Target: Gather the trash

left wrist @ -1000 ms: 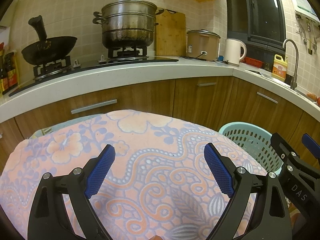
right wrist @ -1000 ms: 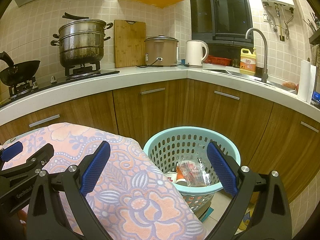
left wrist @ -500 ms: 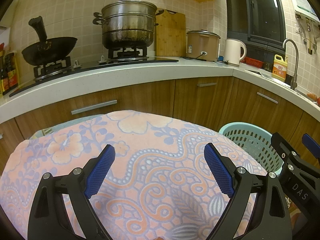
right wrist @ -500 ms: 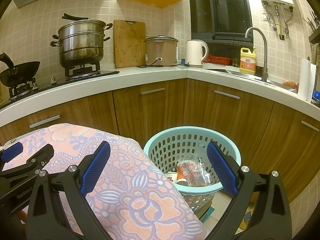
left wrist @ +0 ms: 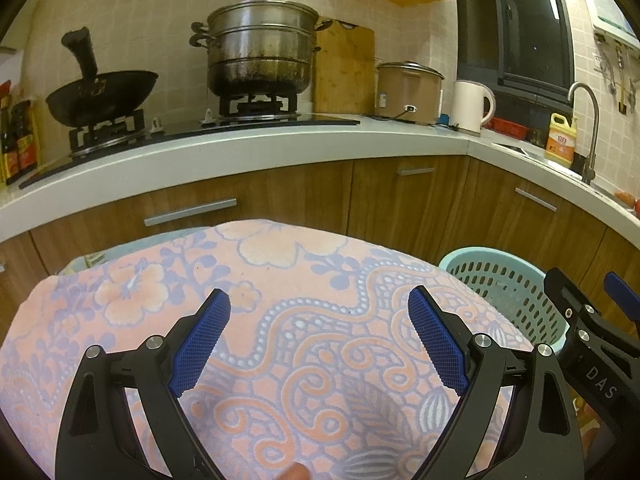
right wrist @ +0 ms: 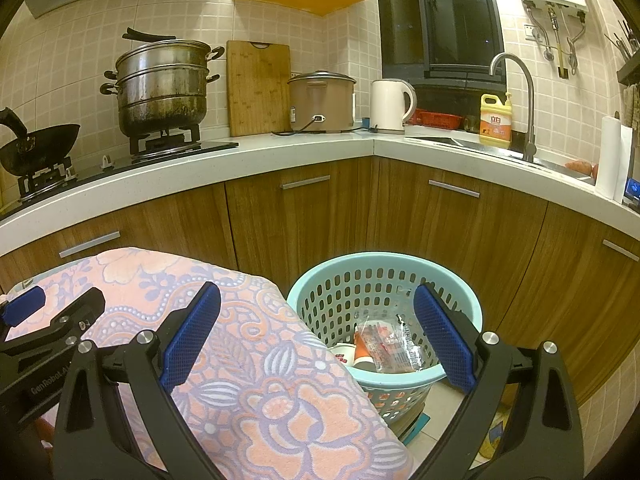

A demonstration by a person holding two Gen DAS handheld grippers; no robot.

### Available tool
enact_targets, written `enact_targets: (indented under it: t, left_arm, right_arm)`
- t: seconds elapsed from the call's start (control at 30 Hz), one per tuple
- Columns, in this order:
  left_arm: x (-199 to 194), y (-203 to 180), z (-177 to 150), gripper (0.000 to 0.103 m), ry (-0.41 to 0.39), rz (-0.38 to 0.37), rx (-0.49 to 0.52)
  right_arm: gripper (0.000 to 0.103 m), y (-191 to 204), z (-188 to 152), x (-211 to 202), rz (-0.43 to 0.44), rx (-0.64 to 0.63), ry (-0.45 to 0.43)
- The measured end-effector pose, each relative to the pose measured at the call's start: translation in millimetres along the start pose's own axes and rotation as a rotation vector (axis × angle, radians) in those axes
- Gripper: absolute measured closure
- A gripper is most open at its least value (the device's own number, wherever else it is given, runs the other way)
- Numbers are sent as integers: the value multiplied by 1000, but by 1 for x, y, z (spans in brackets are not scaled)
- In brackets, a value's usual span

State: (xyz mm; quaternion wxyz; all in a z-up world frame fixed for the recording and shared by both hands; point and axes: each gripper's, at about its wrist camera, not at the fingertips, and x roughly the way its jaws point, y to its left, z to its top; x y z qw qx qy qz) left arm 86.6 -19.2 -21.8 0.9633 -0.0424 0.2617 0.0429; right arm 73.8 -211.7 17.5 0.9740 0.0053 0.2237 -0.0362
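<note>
A light blue perforated basket stands on the floor against the wooden cabinets; it also shows in the left wrist view. Inside lie a clear plastic wrapper and a white cup-like piece. My left gripper is open and empty above a pink and lilac flowered cloth that covers a surface. My right gripper is open and empty, over the cloth's right edge and the basket. No loose trash shows on the cloth.
A curved white countertop carries a wok, a steel steamer pot, a cutting board, a rice cooker, a kettle and a sink tap. Bare tiled floor lies right of the basket.
</note>
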Motion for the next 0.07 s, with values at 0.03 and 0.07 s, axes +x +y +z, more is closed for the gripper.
enact_targets:
  t: [0.03,0.07]
  left_arm:
    - [1,1,0,15,4,-2,-2]
    - [2,3,1,15,5,-4,-3]
  right_arm:
    - [10,1,0,0,0,0,-1]
    - [10,0,1,0,0,0,0]
